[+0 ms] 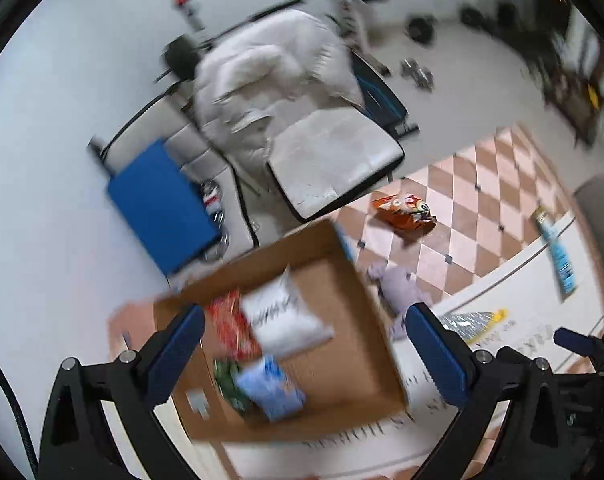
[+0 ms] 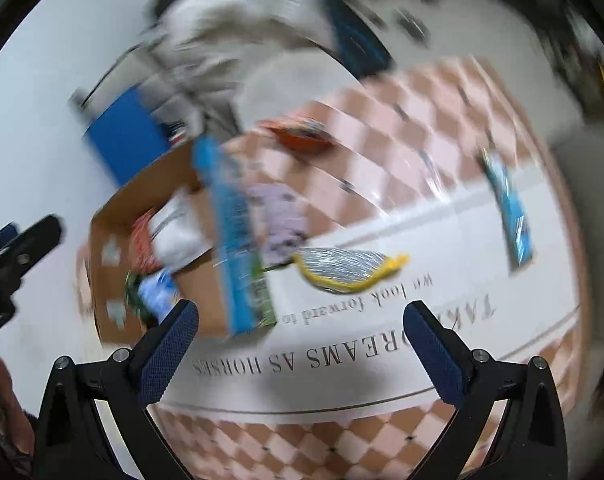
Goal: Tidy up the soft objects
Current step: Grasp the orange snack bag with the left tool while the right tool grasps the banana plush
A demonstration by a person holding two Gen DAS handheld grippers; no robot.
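Both the left gripper (image 1: 304, 350) and the right gripper (image 2: 302, 346) hang wide open and empty above the checkered surface (image 1: 478, 184). The brown cardboard box (image 1: 342, 280) already holds several soft packets; the silver-and-yellow foil pouch (image 2: 348, 272) lies just beside it — probably the nearest pick. Best approach: descend squarely, pinch its middle, then lift clear of the box wall.

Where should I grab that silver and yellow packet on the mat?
The silver-and-yellow packet lies flat on the mat, right of the cardboard box. I'd probably pinch its yellow end, coming from above and the right; that end tapers thin and nothing crowds it. The right gripper is open and empty.
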